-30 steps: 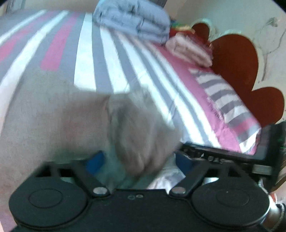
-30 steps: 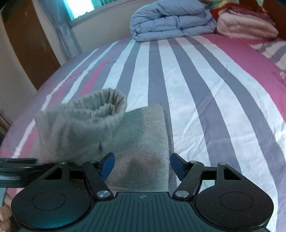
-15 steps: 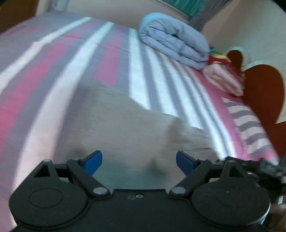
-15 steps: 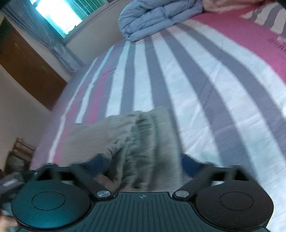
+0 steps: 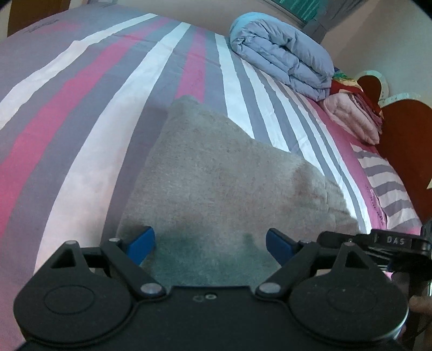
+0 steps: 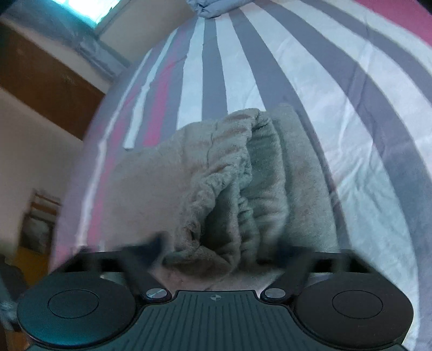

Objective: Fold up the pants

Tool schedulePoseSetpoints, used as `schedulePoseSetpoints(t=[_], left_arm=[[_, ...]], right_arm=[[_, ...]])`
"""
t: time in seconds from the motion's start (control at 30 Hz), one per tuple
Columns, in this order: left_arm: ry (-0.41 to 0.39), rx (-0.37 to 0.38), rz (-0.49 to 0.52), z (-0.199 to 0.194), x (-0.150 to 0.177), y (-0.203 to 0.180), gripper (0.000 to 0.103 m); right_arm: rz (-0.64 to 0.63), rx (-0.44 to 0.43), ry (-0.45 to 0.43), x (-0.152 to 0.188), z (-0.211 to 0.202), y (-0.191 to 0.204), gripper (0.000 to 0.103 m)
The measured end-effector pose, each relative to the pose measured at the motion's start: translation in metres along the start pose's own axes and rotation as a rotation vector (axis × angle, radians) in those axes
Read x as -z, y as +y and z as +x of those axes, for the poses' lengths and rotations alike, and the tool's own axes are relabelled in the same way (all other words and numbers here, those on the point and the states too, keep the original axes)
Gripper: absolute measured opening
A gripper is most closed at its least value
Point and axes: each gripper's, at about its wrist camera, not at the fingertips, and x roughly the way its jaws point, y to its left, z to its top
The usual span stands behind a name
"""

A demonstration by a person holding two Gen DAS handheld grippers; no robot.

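Soft grey pants (image 5: 216, 172) lie folded flat on the striped bed (image 5: 89, 108).

The fleecy fabric looks light, limp and thick, so a hold should pinch all layers at an edge, best at the gathered waistband (image 6: 232, 172). The left tongs (image 5: 209, 241) stand wide open over the near edge, holding nothing; the right tongs (image 6: 218, 248) are blurred, so I cannot tell their state.

Striped bed (image 5: 81, 113), red headboard (image 5: 405, 140), bright window (image 6: 89, 10).
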Motion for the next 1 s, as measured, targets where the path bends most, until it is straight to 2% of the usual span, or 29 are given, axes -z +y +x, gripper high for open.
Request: schedulePoseSetpoints(t=[0.03,0.07,0.2,0.43,0.53,0.6,0.8,0.83,0.9,1.0], left_arm=[[-0.002,0.005,-0.008,0.001,0.0,0.0,0.083],[-0.004,0.011,-0.013,0.001,0.0,0.001,0.083],[-0.008,-0.002,-0.003,0.002,0.001,-0.004,0.083],[-0.056,0.032,-0.029,-0.007,-0.007,-0.015,0.083],[-0.051,0.047,-0.02,-0.005,-0.011,-0.024,0.083],[-0.042,0.05,-0.007,0.001,-0.01,-0.029,0.083],[0.006,0.015,0.043,0.019,0.002,-0.035,0.083],[0.01,0.011,0.054,0.02,0.003,-0.035,0.083],[0.015,0.008,0.071,0.019,0.003,-0.035,0.083],[0.006,0.011,0.058,0.01,-0.003,-0.034,0.083]], right_arm=[[-0.01,-0.002,-0.014,0.001,-0.002,0.001,0.047],[-0.013,-0.005,-0.028,0.001,-0.005,0.001,0.031],[-0.056,-0.022,-0.074,0.0,-0.017,0.01,0.029],[-0.169,-0.072,-0.213,-0.02,-0.05,0.041,0.029],[-0.216,-0.044,-0.262,-0.028,-0.062,0.042,0.029],[-0.192,-0.032,-0.252,-0.03,-0.061,0.03,0.029],[-0.13,0.085,-0.164,-0.008,-0.032,-0.019,0.03],[-0.132,0.105,-0.144,-0.003,-0.025,-0.025,0.032],[-0.126,0.128,-0.142,0.0,-0.022,-0.033,0.046],[-0.13,0.116,-0.152,-0.005,-0.034,-0.032,0.046]])
